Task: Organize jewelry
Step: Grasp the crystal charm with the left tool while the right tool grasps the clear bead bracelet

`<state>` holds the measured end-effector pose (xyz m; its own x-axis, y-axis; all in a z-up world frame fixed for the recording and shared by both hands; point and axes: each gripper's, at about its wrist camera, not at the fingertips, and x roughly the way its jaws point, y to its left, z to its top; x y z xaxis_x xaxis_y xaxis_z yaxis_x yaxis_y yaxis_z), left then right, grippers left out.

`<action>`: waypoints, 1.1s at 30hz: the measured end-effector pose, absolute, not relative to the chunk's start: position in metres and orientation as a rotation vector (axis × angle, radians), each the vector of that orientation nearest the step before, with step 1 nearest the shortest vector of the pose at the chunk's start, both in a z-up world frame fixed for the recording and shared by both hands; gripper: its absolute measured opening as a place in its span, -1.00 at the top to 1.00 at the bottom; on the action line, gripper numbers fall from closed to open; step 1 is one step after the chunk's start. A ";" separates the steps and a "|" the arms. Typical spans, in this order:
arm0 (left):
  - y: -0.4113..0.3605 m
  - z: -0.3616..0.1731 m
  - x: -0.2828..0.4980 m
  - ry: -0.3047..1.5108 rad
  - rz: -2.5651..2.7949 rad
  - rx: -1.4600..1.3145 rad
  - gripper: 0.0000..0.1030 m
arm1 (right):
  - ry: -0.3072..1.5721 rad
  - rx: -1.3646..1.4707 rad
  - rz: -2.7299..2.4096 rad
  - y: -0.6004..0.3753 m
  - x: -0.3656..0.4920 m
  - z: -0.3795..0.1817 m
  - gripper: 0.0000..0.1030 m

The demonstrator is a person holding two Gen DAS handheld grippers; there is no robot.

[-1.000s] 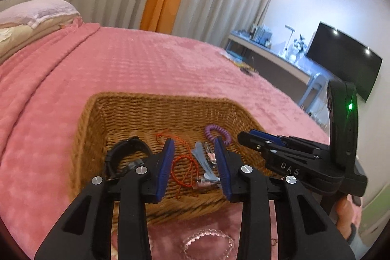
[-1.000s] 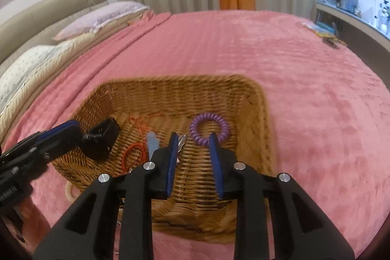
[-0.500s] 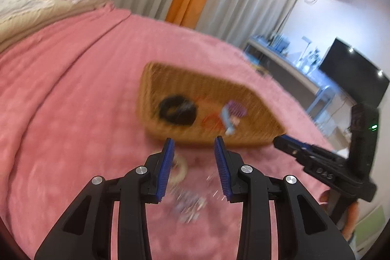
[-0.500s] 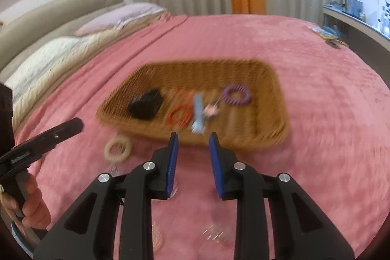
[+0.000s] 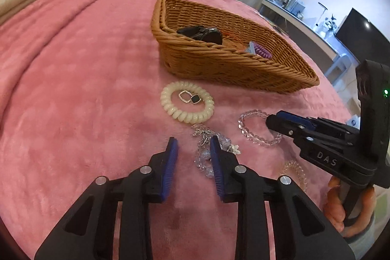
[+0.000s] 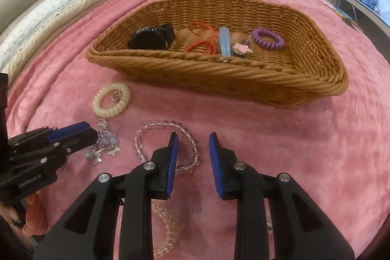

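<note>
Jewelry basket (image 6: pixel 219 74), pink star charm (image 6: pixel 240 48) only in right view; both tongs (image 5: pixel 193 152) (image 6: pixel 191 150) agape.

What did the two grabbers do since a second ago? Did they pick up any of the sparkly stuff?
Both pulled back from over the wicker basket to the jewelry on the pink blanket. The left gripper now hangs by the butterfly charm bracelet, the right gripper by the clear bead bracelet. Both are open and empty; nothing was picked up. The watch and purple coil tie stayed in the basket.
</note>
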<state>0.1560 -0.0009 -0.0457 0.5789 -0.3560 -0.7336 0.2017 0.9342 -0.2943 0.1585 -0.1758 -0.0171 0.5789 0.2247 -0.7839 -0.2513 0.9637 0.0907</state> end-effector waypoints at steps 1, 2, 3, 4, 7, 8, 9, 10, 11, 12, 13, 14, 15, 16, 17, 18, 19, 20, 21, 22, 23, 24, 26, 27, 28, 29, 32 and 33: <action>-0.002 -0.045 0.156 0.895 -0.332 -0.180 0.50 | 0.912 -0.040 0.275 -0.174 0.158 -0.018 0.54; -0.002 -0.046 0.155 0.896 -0.338 -0.176 0.50 | 0.912 -0.055 0.270 -0.172 0.159 -0.019 0.54; -0.003 -0.046 0.155 0.898 -0.351 -0.170 0.50 | 0.912 -0.069 0.266 -0.169 0.159 -0.019 0.54; -0.004 -0.046 0.153 0.898 -0.361 -0.166 0.50 | 0.909 -0.086 0.262 -0.166 0.160 -0.020 0.54; -0.011 -0.046 0.151 0.897 -0.367 -0.126 0.50 | 0.889 -0.147 0.249 -0.156 0.155 -0.021 0.55; -0.014 -0.045 0.151 0.895 -0.364 -0.111 0.50 | 0.880 -0.167 0.244 -0.153 0.154 -0.021 0.55; -0.017 -0.046 0.150 0.894 -0.362 -0.097 0.50 | 0.876 -0.175 0.245 -0.151 0.153 -0.021 0.56; -0.019 -0.046 0.149 0.893 -0.360 -0.090 0.50 | 0.875 -0.179 0.244 -0.150 0.153 -0.021 0.63; -0.020 -0.046 0.148 0.892 -0.358 -0.083 0.66 | 0.873 -0.183 0.249 -0.149 0.152 -0.021 0.70; -0.021 -0.047 0.148 0.893 -0.358 -0.075 0.85 | 0.872 -0.187 0.254 -0.149 0.153 -0.021 0.81; -0.022 -0.048 0.148 0.895 -0.358 -0.068 0.85 | 0.869 -0.193 0.259 -0.149 0.152 -0.021 0.86; -0.024 -0.048 0.147 0.890 -0.354 -0.059 0.85 | 0.863 -0.202 0.260 -0.147 0.152 -0.021 0.88; -0.024 -0.047 0.146 0.886 -0.353 -0.053 0.85 | 0.857 -0.208 0.257 -0.146 0.151 -0.021 0.88; -0.026 -0.046 0.145 0.882 -0.353 -0.048 0.85 | 0.852 -0.209 0.256 -0.146 0.151 -0.020 0.88; -0.026 -0.046 0.145 0.880 -0.352 -0.044 0.85 | 0.849 -0.206 0.257 -0.147 0.150 -0.020 0.88; -0.025 -0.046 0.145 0.879 -0.352 -0.046 0.85 | 0.846 -0.200 0.260 -0.148 0.150 -0.019 0.88; -0.025 -0.047 0.145 0.878 -0.353 -0.049 0.85 | 0.843 -0.190 0.260 -0.151 0.150 -0.018 0.88; -0.024 -0.046 0.145 0.878 -0.354 -0.054 0.85 | 0.840 -0.179 0.257 -0.153 0.150 -0.017 0.88; -0.024 -0.046 0.146 0.877 -0.356 -0.064 0.85 | 0.836 -0.172 0.252 -0.155 0.149 -0.016 0.88; -0.021 -0.046 0.146 0.875 -0.359 -0.074 0.85 | 0.831 -0.161 0.242 -0.157 0.148 -0.015 0.88; -0.019 -0.046 0.146 0.873 -0.362 -0.088 0.85 | 0.825 -0.151 0.233 -0.159 0.147 -0.014 0.88; -0.015 -0.045 0.146 0.869 -0.367 -0.109 0.85 | 0.817 -0.139 0.222 -0.163 0.145 -0.012 0.88; -0.009 -0.045 0.147 0.867 -0.374 -0.148 0.85 | 0.810 -0.114 0.204 -0.170 0.142 -0.010 0.88; -0.006 -0.046 0.148 0.870 -0.379 -0.170 0.85 | 0.811 -0.107 0.196 -0.173 0.141 -0.010 0.88; -0.005 -0.047 0.149 0.873 -0.382 -0.179 0.85 | 0.818 -0.101 0.192 -0.176 0.139 -0.010 0.88; -0.004 -0.047 0.149 0.876 -0.385 -0.184 0.85 | 0.826 -0.094 0.196 -0.177 0.138 -0.011 0.88; -0.006 -0.048 0.149 0.878 -0.387 -0.173 0.85 | 0.849 -0.094 0.234 -0.176 0.139 -0.013 0.87; -0.007 -0.048 0.150 0.881 -0.387 -0.171 0.85 | 0.860 -0.095 0.239 -0.175 0.139 -0.015 0.86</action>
<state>0.1499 -0.0069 -0.0477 0.5729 -0.3980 -0.7165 0.2593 0.9173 -0.3022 0.1394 -0.1748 -0.0151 0.6277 0.1704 -0.7596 -0.2465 0.9691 0.0137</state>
